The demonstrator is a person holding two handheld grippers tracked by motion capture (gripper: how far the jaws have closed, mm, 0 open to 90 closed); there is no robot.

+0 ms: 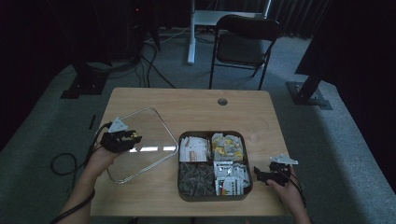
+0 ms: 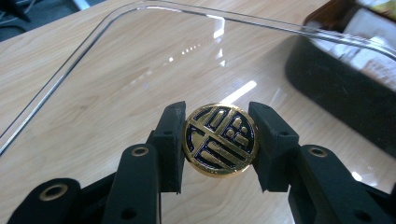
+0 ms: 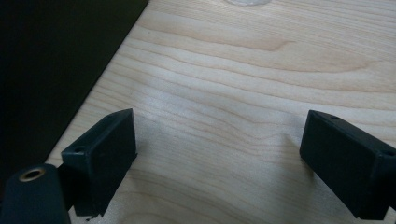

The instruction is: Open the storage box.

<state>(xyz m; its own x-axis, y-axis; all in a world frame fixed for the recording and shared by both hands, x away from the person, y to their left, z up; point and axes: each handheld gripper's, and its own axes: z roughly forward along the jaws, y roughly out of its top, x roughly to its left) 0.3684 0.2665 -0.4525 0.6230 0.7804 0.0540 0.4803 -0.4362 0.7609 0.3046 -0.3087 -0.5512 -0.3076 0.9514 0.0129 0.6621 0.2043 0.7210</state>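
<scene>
Room: dim, grey carpet, a folding chair (image 1: 243, 44) beyond the far edge of the table (image 1: 196, 105). Wooden table carries a clear lid (image 1: 144, 140), lying flat, and a dark four-compartment box (image 1: 215, 192) of packets, uncovered. Left gripper (image 1: 133, 138) sits over the lid; its fingers (image 2: 170, 140) are clamped on the round gold-and-blue knob (image 2: 219, 139) at the lid's centre. The box lies just beyond the right-hand finger in the left gripper view. Right gripper (image 1: 259, 173) rests beside the box, fingers (image 3: 105, 154) apart, bare wood between them. Judged step: lid held by its knob, set aside or about to be carried. Next move likely calls for a level lift.
</scene>
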